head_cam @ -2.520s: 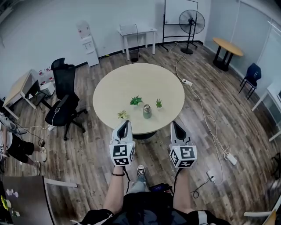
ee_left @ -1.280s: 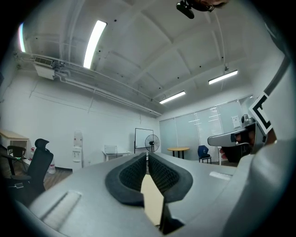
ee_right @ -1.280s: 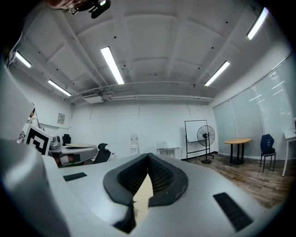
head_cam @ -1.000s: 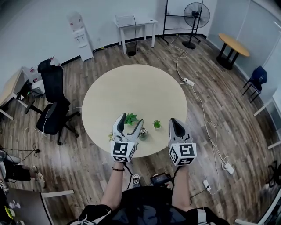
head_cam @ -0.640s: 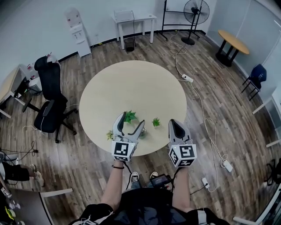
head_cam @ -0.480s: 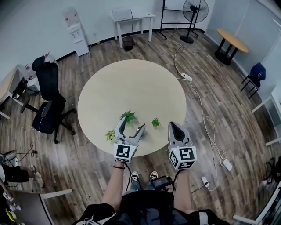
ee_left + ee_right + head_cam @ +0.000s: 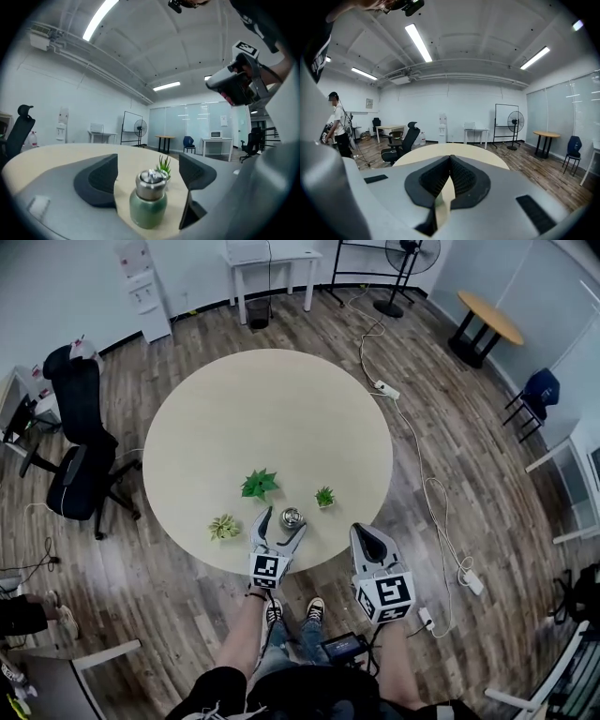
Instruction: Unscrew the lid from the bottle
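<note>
An office: wood floor (image 7: 450,446), round table (image 7: 272,409) in the middle, swivel chair (image 7: 75,474) left, whiteboard (image 7: 501,117), fan (image 7: 515,123) and water dispenser (image 7: 142,292) far.

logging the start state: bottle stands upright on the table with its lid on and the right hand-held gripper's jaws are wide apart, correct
Not quite: the right hand-held gripper has its jaws shut together with nothing between them, as the right gripper view shows. The rest holds: the bottle stands upright on the table with its lid on.
</note>
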A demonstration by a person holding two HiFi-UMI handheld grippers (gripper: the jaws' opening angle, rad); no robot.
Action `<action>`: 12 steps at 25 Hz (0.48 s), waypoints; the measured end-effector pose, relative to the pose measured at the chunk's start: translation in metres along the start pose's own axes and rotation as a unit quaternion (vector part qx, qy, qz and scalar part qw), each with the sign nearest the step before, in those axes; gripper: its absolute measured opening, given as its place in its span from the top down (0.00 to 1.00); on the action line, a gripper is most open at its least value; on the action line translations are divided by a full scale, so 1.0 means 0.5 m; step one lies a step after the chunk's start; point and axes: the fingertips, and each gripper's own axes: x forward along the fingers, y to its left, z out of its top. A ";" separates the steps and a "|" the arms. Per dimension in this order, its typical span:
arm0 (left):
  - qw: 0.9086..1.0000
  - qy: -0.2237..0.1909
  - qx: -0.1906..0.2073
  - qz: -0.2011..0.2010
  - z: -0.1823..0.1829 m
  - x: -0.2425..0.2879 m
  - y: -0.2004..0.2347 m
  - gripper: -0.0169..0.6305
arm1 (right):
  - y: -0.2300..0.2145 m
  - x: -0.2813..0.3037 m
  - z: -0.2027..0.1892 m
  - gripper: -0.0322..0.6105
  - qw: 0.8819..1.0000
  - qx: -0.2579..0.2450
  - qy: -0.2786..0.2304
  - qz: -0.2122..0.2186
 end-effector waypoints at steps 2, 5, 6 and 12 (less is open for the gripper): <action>0.999 0.033 0.002 -0.012 -0.065 0.018 -0.007 0.33 | 0.011 0.008 -0.019 0.94 1.000 -0.008 0.014 0.009; 0.997 0.071 -0.008 -0.023 -0.137 0.039 -0.018 0.32 | 0.022 0.014 -0.043 0.94 0.999 -0.012 0.030 0.019; 0.996 0.080 -0.014 -0.026 -0.154 0.047 -0.021 0.32 | 0.025 0.015 -0.048 0.94 0.999 -0.011 0.033 0.021; 0.994 0.106 -0.030 -0.022 -0.200 0.085 -0.009 0.33 | 0.037 0.021 -0.067 0.94 0.998 -0.015 0.045 0.033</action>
